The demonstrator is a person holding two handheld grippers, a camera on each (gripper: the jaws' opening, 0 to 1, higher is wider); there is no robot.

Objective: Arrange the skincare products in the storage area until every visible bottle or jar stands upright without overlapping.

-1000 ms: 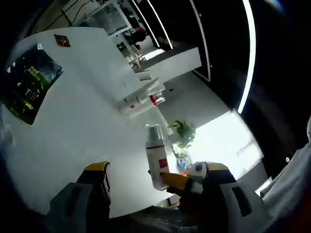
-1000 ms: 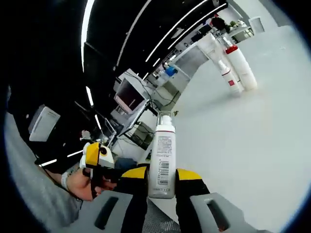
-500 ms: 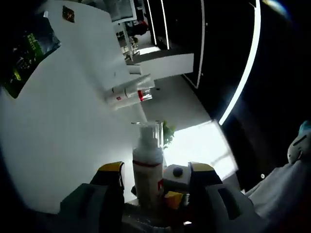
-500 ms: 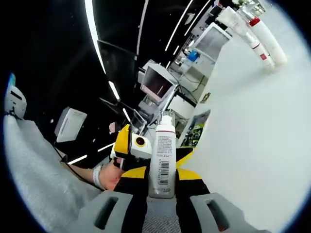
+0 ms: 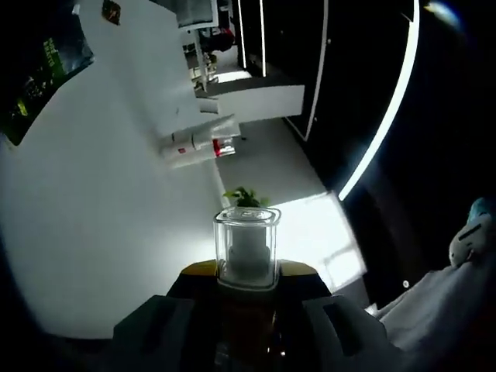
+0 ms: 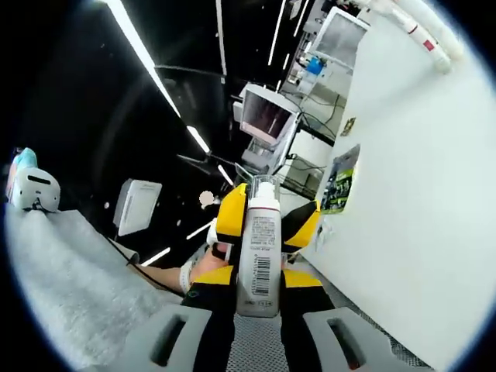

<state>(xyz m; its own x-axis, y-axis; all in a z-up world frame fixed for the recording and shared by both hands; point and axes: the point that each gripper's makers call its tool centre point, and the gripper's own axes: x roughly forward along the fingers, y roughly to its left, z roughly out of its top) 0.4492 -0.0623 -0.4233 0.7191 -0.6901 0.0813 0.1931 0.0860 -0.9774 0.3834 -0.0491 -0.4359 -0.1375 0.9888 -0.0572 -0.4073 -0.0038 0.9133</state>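
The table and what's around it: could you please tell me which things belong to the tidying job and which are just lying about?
Job:
- pump bottle, held between the right gripper jaws, with the left gripper closing round it
- bottles grouped farther along the table

Lying about:
- green packet on the table
- small dark item near the table's far edge
- monitors beyond the table

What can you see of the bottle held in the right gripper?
The white pump bottle is a slim plastic cylinder with a clear cap over the pump head and a back label with small print and a barcode. It stands along the right gripper, clamped low between its yellow-padded jaws. The left gripper sits right behind it, around the upper part; the left gripper view looks onto the clear cap.
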